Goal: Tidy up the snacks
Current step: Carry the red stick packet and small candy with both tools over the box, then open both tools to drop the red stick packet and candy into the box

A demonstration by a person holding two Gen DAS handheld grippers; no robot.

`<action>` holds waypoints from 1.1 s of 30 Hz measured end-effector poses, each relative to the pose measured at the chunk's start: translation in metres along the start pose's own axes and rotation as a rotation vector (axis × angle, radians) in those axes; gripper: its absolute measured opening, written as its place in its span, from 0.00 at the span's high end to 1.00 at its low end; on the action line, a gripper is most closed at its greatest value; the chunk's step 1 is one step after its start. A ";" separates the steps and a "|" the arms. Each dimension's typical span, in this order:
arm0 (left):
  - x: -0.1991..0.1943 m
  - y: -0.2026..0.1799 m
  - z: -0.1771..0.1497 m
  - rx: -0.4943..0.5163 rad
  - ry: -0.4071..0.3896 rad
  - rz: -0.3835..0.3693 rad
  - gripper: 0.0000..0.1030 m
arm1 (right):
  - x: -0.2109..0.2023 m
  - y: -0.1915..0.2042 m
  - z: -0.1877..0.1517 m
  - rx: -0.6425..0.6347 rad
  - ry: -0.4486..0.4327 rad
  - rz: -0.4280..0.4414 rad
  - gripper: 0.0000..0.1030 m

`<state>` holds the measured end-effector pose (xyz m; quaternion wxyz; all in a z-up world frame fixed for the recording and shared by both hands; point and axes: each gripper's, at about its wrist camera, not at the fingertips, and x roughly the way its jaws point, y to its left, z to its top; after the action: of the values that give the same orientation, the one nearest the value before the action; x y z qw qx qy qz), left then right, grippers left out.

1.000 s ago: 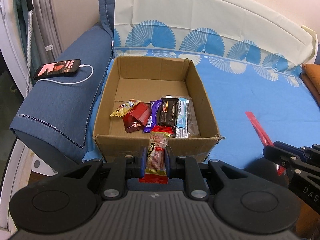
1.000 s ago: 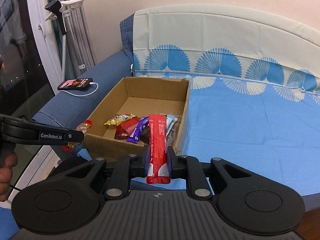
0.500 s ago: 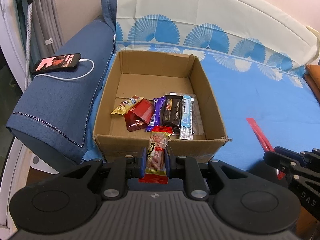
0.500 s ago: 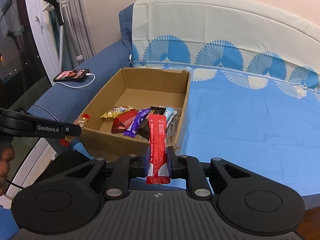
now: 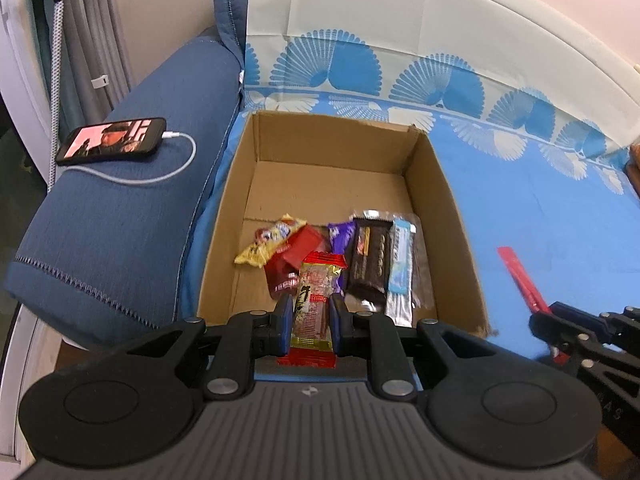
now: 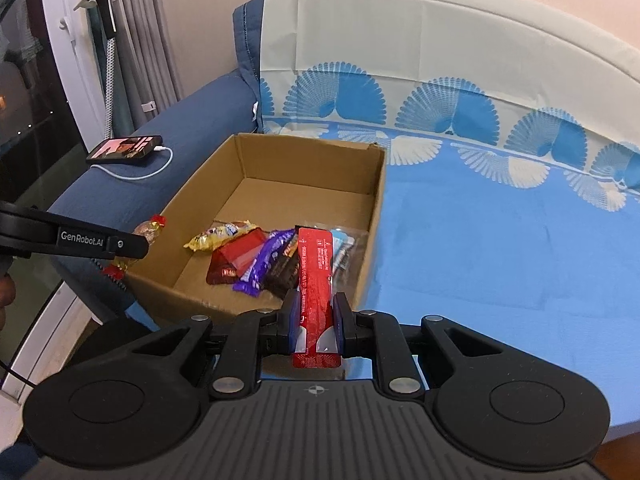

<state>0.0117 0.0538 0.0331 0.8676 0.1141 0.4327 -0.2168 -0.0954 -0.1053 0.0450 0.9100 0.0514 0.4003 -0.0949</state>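
Both grippers, left (image 5: pixel 310 316) clamping a snack (image 5: pixel 316 300) and right (image 6: pixel 316 320) a red bar (image 6: pixel 316 288), are nearing the half-filled box (image 5: pixel 452 216) at frame center.

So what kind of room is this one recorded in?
Most likely a living room at home: a blue sofa draped with a fan-print sheet, a phone charging on its armrest, curtains beside a window.

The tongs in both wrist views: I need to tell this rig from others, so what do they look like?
Both tongs, left and right, are matte black plastic with blue pads, silver pivot screws, two round discs and a ribbed plate bearing a small crosshair mark. From the right view, the left one's finger reads "GenRobot.AI" in white. No cables or sleeves show.
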 end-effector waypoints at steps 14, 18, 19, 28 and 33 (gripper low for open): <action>0.102 -0.003 0.064 0.032 0.065 0.016 0.80 | 0.107 -0.012 0.049 0.030 0.071 0.024 0.81; 0.132 -0.002 0.073 0.037 0.095 0.022 0.79 | 0.137 -0.018 0.058 0.037 0.092 0.023 0.81; 0.138 -0.002 0.074 0.038 0.100 0.020 0.79 | 0.143 -0.019 0.060 0.039 0.094 0.023 0.81; 0.152 0.003 0.077 0.104 0.074 0.102 0.00 | 0.164 -0.029 0.072 0.147 0.079 0.008 0.20; 0.133 0.007 0.053 0.101 0.102 0.129 0.00 | 0.140 -0.019 0.054 0.125 0.103 0.023 0.13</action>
<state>0.1223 0.0026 -0.0413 0.8497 0.1965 0.4566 -0.1760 0.0325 -0.1515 -0.0223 0.8842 0.1174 0.4394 -0.1063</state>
